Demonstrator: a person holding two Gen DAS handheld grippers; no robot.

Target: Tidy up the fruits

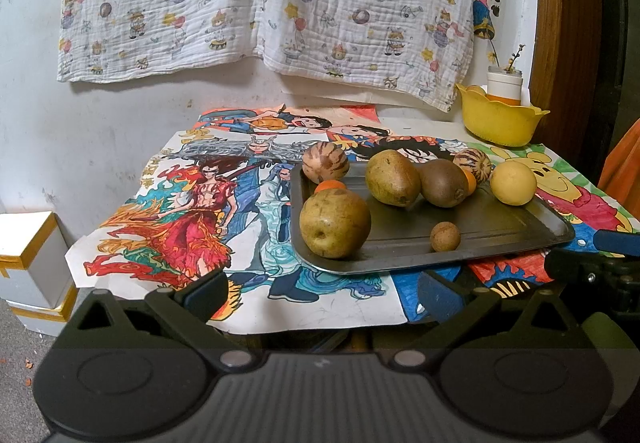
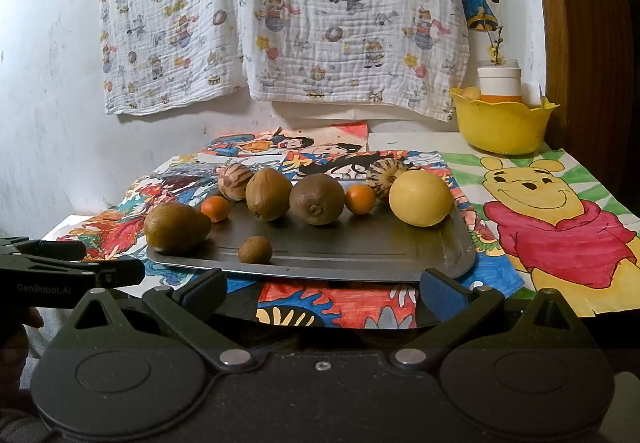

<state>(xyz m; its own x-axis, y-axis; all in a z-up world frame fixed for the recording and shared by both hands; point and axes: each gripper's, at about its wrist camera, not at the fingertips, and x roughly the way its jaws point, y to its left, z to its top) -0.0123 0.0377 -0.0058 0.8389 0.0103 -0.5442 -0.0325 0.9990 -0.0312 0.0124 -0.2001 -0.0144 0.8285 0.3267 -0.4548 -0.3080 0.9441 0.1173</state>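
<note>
bg clutter only
patterned cloth (image 2: 280, 15) hung on wall, coloured drawings (image 2: 556, 219) covering tabletop, white-and-gold boxes (image 1: 28, 263) far left.

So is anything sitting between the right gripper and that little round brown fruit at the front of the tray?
Nothing visible. The small brown fruit sits alone near the tray's front edge, and the open right gripper faces it over bare tray rim.

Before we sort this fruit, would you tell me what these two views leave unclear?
- Yellow bowl: both views show only a fruit top above its wall.
- Left small orange: in the left wrist view, the front brown fruit covers its lower part.
- White jar: bowl rim hides its base.
</note>
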